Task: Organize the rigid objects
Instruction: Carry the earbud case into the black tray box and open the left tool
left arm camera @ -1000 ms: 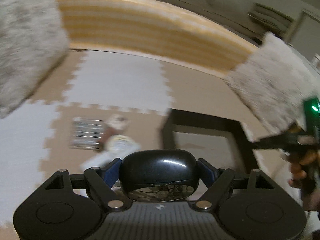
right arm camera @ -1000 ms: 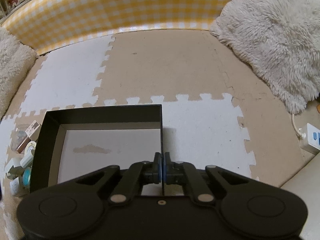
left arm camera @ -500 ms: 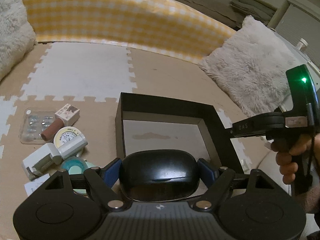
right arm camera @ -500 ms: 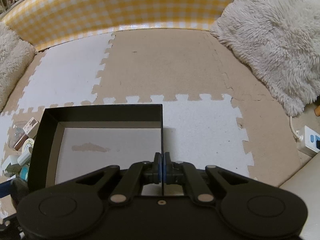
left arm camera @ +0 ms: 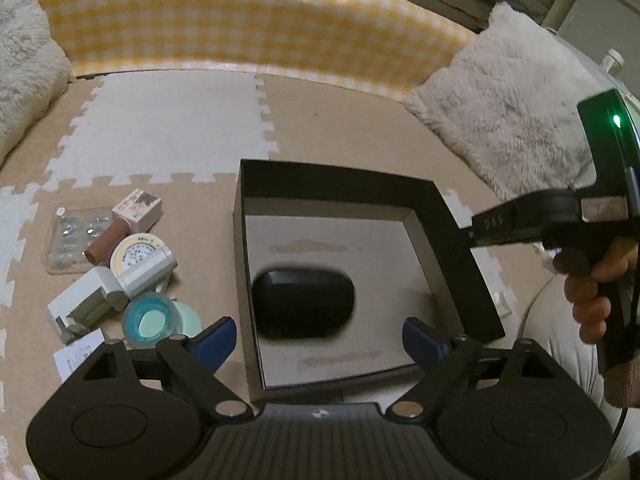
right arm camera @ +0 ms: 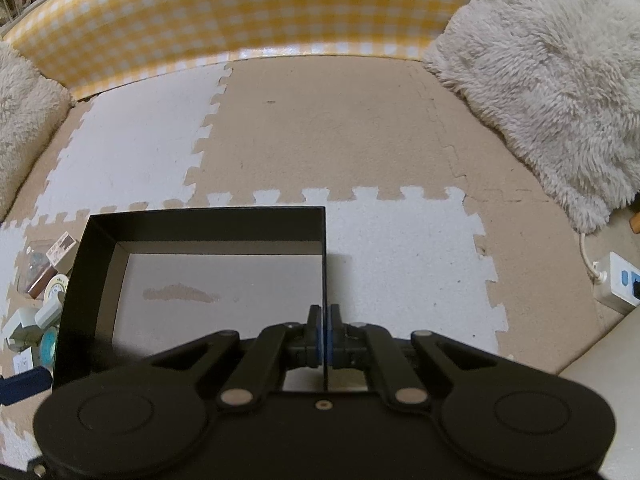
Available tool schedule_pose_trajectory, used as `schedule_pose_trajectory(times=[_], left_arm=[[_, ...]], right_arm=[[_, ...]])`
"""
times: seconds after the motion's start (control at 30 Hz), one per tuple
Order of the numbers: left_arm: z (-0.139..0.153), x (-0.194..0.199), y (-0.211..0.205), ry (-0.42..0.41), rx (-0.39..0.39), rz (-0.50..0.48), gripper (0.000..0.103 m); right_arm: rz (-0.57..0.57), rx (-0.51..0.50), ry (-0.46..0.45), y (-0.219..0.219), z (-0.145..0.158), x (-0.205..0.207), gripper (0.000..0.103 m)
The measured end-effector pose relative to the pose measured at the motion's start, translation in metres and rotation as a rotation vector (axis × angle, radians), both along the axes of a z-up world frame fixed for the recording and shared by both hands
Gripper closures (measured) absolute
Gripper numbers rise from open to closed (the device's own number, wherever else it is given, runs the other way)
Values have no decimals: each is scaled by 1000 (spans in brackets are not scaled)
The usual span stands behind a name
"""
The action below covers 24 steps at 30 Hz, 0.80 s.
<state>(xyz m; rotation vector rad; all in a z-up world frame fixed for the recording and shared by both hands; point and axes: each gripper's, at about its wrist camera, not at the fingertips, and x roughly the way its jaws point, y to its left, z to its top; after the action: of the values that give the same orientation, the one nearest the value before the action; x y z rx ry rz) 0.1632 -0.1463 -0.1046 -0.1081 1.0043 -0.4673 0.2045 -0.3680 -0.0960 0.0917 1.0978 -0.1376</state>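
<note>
The black oval case (left arm camera: pixel 303 304) is inside the black box (left arm camera: pixel 456 236), in the near-left part of its pale bottom. It looks blurred in the left wrist view, so whether it rests on the bottom can't be told. Its long axis runs left-right across that view, roughly parallel to the box's far wall.

Left tongs (left arm camera: pixel 320 334) are spread wide w/ nothing between them, blue fingertips (left arm camera: pixel 214 338) either side of the box's near-left corner, above the case.

Right tongs (right arm camera: pixel 325 334) are clamped on the box's right wall; the thin wall edge runs straight btwn the blue pads (right arm camera: pixel 317 334). In the left wrist view the person's right hand (left arm camera: pixel 600 280) holds that gripper's handle, green light on.

The box sits on the foam puzzle floor mat (right arm camera: pixel 320 120), tan and white tiles. Left of the box, a cluster of small items: a clear blister pack (left arm camera: pixel 76 236), a small cream box (left arm camera: pixel 138 208), a brown tube (left arm camera: pixel 106 242), a round yellow-white tape dispenser (left arm camera: pixel 142 260), a white clip-like piece (left arm camera: pixel 86 304), a teal round container (left arm camera: pixel 150 322). Fluffy cushion (right arm camera: pixel 552 80) lies at right, yellow checked bumper (right arm camera: pixel 240 12) behind, white power strip (right arm camera: pixel 618 282) at far right on the floor.
</note>
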Motion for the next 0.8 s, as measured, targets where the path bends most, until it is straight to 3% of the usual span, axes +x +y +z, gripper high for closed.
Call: schedule_pose_trajectory(times=[0.3,0.8], left_arm=[[4,-8,-3,0,19,-33,3],[9,-14,2,-21,42,-38,0]], right_arm=[[1,-1,1,1,0,1,100],[6,5,-6,0,0,-2,100]])
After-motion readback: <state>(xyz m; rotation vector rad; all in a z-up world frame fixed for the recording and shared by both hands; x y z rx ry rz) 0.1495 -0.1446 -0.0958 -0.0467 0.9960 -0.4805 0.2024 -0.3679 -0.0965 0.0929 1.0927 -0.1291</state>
